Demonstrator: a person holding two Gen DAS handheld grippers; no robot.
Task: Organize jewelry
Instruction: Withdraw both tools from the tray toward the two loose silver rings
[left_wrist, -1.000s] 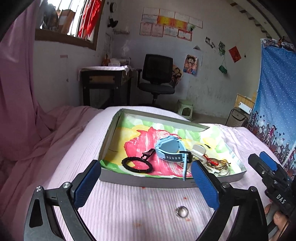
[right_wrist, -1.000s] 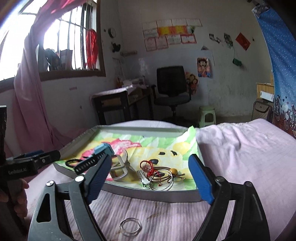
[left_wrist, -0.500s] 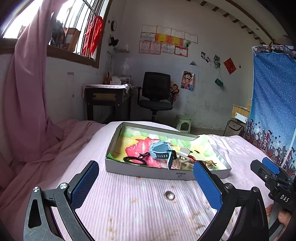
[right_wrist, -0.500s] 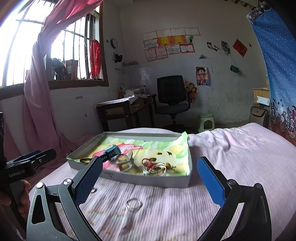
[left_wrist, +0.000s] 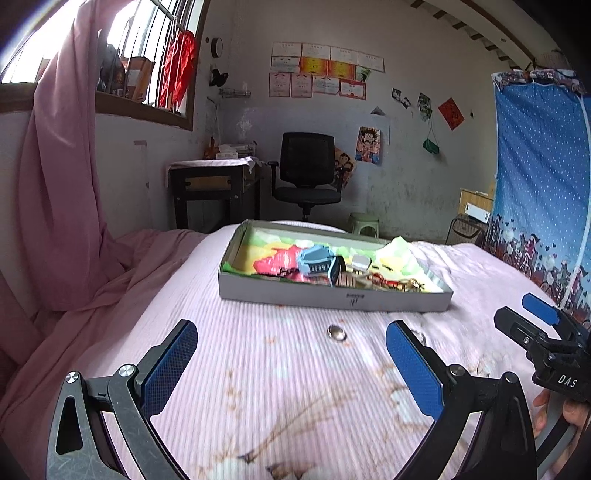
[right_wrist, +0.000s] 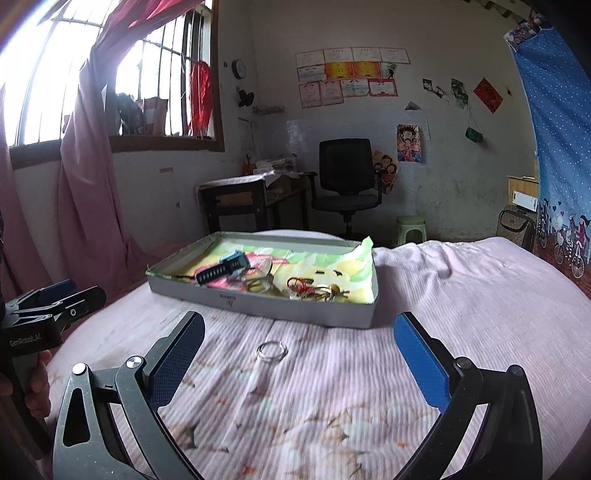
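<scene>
A shallow grey box (left_wrist: 332, 295) (right_wrist: 258, 306) with a colourful paper lining lies on the pink bed. It holds a blue watch (left_wrist: 317, 260) (right_wrist: 225, 267), a white-faced watch (left_wrist: 360, 263), and a tangle of gold rings and red cord (left_wrist: 395, 282) (right_wrist: 314, 290). A silver ring (left_wrist: 336, 333) (right_wrist: 272, 349) lies loose on the bedspread in front of the box. My left gripper (left_wrist: 291, 365) is open and empty, well short of the ring. My right gripper (right_wrist: 299, 358) is open and empty, with the ring lying ahead between its blue pads.
The pink bedspread (left_wrist: 258, 387) spreads around the box. A pink curtain (left_wrist: 59, 184) hangs at the left. A dark desk (left_wrist: 214, 192), an office chair (left_wrist: 306, 173) and a green stool (right_wrist: 410, 225) stand beyond the bed. A blue curtain (left_wrist: 539, 184) hangs at the right.
Both grippers have pulled back and away from the box, which now looks smaller and farther. More bedspread shows in front of it. Both stay open and empty.
</scene>
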